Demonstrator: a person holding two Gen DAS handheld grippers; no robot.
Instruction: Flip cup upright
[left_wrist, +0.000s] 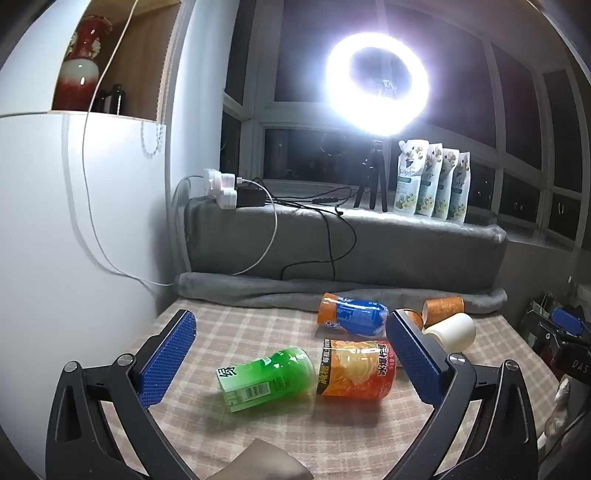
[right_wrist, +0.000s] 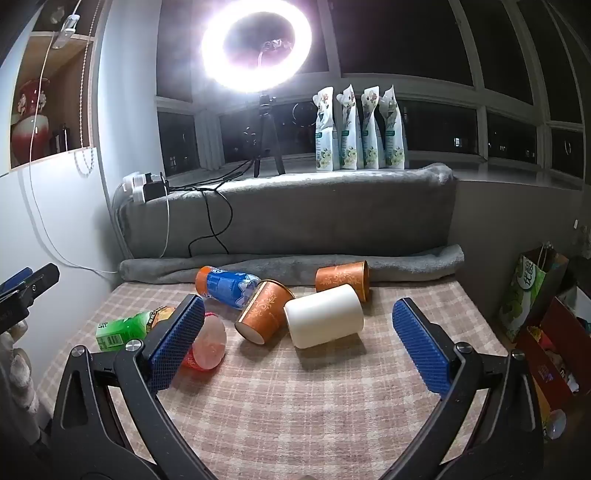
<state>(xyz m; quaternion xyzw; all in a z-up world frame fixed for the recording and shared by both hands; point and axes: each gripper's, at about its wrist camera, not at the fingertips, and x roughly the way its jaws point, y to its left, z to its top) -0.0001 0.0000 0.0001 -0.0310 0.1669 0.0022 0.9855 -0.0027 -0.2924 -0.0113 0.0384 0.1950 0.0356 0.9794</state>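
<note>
Nothing upright yet; every cup lying on its side.

Both jaws wide apart, empty: left gripper (left_wrist: 291, 354) over green cup (left_wrist: 267, 378) and orange cup (left_wrist: 356, 369), right gripper (right_wrist: 299, 334) facing white cup (right_wrist: 323, 315) mid-table (right_wrist: 314, 406), patterned cups (right_wrist: 264, 312) touching it. Whole flip left to do. Chinese print and a barcode on green cup, mostly unreadable.

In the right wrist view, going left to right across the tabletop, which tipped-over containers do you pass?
Green bottle → red-orange cup → blue-labelled bottle with orange end → brown patterned paper cup → white cup. The second brown patterned cup behind the white one overlaps it, so I leave it out.
</note>
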